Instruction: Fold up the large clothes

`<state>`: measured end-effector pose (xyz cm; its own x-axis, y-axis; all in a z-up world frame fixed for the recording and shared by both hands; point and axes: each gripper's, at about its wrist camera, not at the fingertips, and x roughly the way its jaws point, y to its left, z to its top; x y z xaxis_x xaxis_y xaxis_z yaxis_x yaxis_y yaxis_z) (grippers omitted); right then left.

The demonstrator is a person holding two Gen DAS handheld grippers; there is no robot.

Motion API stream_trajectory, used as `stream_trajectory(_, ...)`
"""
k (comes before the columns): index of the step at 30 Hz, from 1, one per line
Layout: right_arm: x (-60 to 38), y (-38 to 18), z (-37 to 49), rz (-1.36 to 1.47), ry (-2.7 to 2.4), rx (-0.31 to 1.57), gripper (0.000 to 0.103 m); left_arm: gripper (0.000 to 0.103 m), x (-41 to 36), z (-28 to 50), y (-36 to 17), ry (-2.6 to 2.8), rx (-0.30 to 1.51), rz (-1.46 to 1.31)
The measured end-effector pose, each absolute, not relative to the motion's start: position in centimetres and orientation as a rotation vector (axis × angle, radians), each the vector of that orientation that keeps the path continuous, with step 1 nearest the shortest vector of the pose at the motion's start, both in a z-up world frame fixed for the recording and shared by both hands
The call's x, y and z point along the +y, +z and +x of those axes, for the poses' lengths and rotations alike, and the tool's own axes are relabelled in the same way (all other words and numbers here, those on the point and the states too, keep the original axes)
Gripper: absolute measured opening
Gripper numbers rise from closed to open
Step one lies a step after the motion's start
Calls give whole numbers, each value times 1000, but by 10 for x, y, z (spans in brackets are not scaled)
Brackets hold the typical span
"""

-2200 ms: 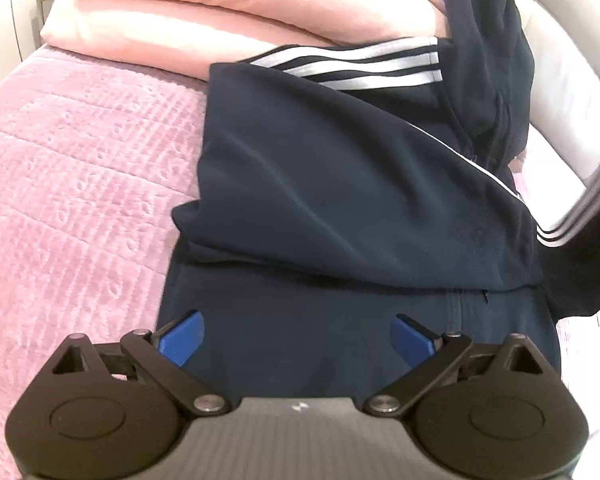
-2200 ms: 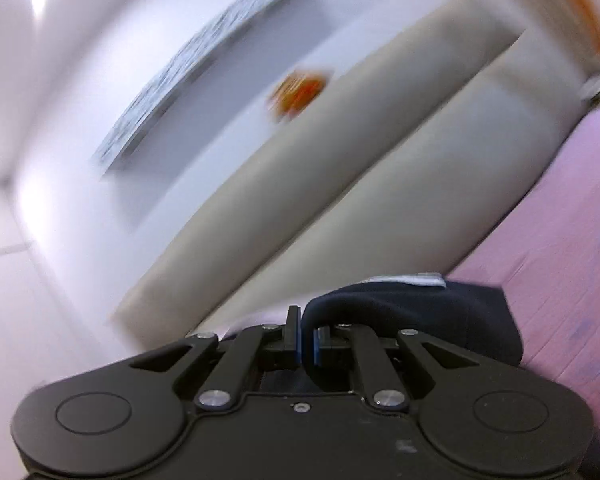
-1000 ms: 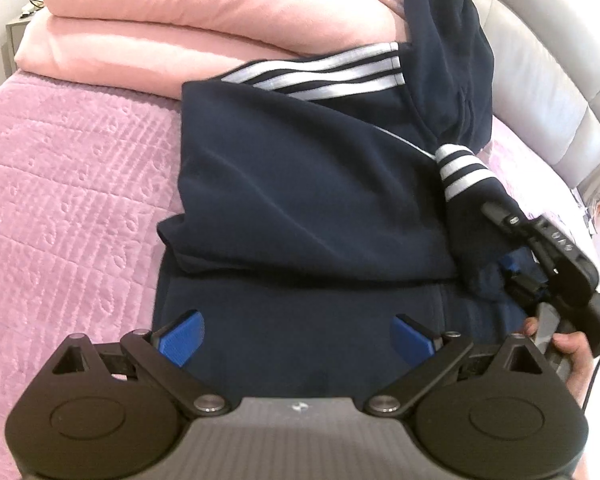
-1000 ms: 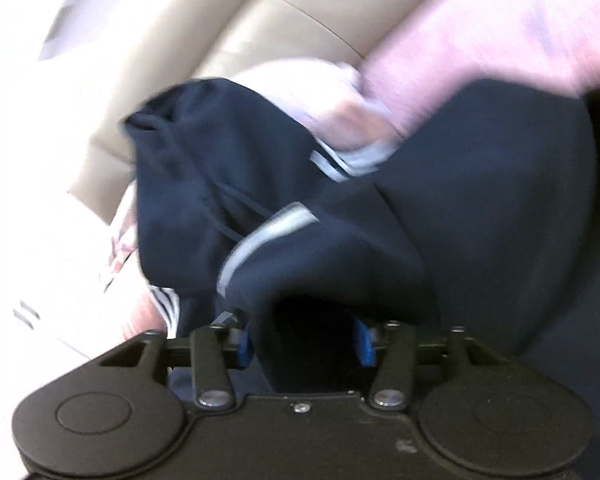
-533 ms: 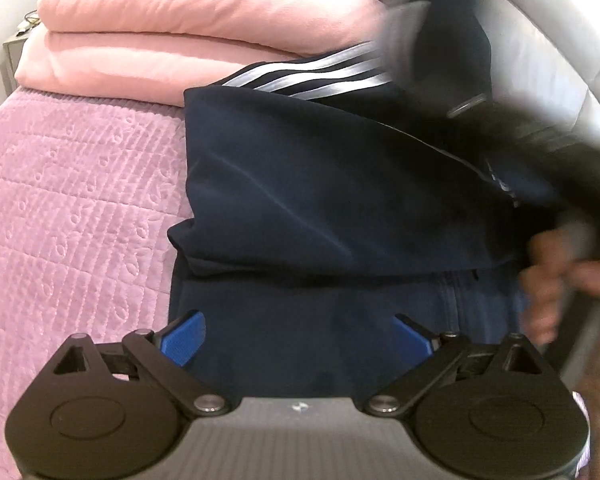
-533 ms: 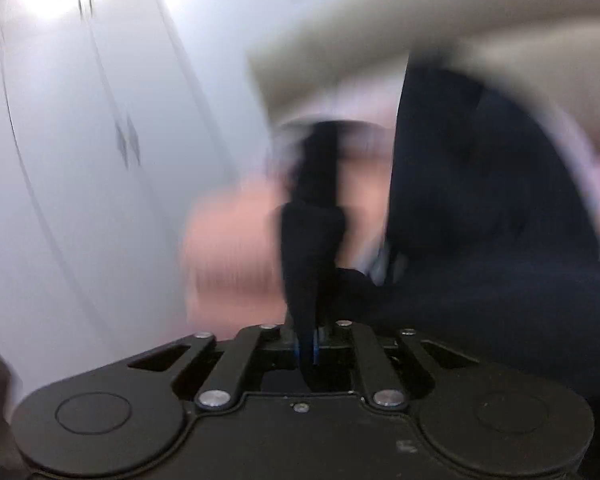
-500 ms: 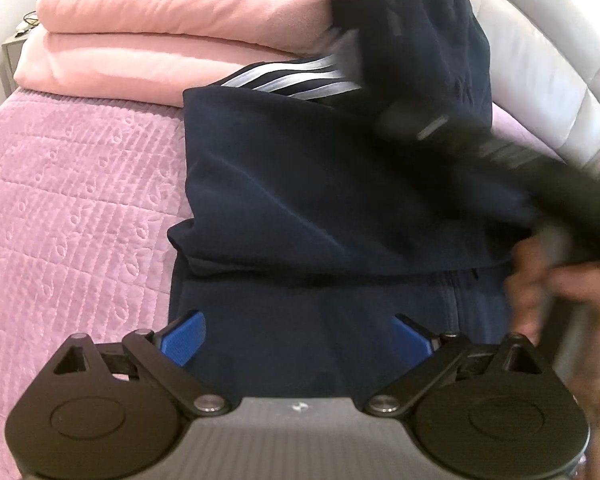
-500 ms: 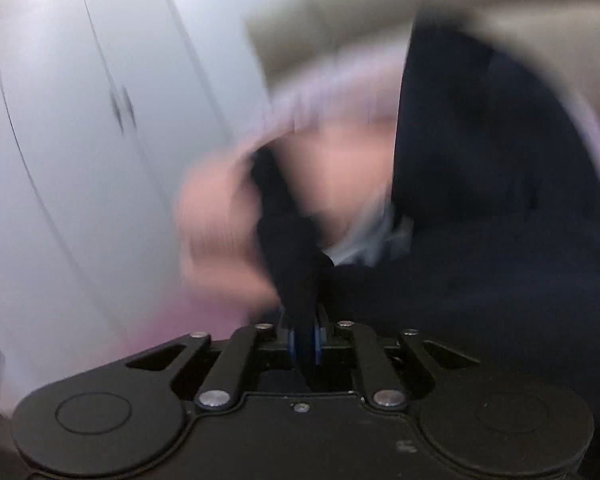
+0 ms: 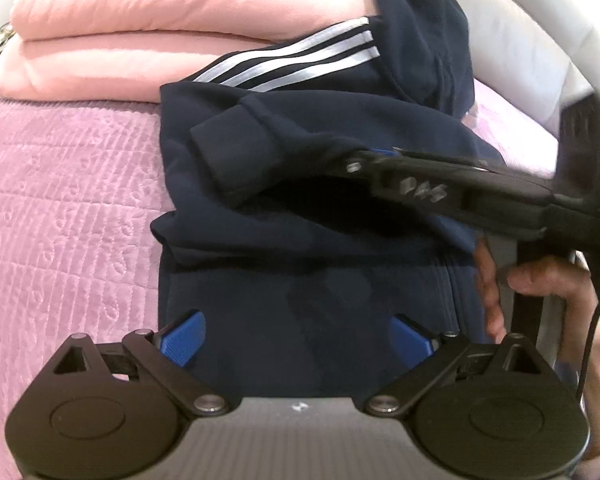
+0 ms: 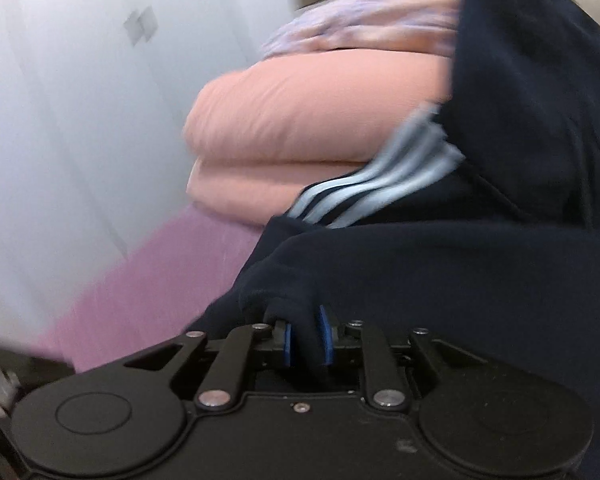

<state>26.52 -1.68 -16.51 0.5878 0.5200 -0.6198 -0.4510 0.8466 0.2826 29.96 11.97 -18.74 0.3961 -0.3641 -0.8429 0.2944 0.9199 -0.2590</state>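
Note:
A navy hooded jacket (image 9: 300,208) with white sleeve stripes (image 9: 300,62) lies on the pink quilted bed, one sleeve folded across its body. My left gripper (image 9: 298,334) is open and empty, low over the jacket's lower hem. My right gripper (image 10: 306,338) is shut on the navy sleeve near its cuff (image 9: 236,160) and holds it over the jacket's chest. It shows in the left wrist view (image 9: 376,156) as a black arm reaching in from the right. The hood (image 9: 420,28) leans up against the pillows.
Two stacked pink pillows (image 9: 140,24) lie at the head of the bed behind the jacket. A white padded headboard (image 9: 540,40) is at the right. Pink quilt (image 9: 60,220) stretches to the left. White wardrobe doors (image 10: 80,100) stand beyond the bed.
My right gripper has carried the second sleeve leftward across the jacket; its cuff now hangs over the chest. My left gripper has stayed open over the hem.

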Motion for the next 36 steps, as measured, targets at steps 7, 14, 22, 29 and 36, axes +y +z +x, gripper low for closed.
stream_trajectory(7,36,-161,257,-422,569,747,47,99,121,301,-189,-423,1108,-64)
stream_trajectory(14,58,-154,239,-645,633,664,65,99,133,302,-200,-403,1166,-21)
stream_trajectory(22,94,-170,258,-759,724,688,69,99,145,305,-206,-410,1198,-75)
stream_trajectory(29,66,-154,265,-364,485,517,13,99,153,307,-206,-409,1194,-89)
stream_trajectory(36,40,-141,300,-30,572,753,41,99,151,307,-209,-383,1203,-74)
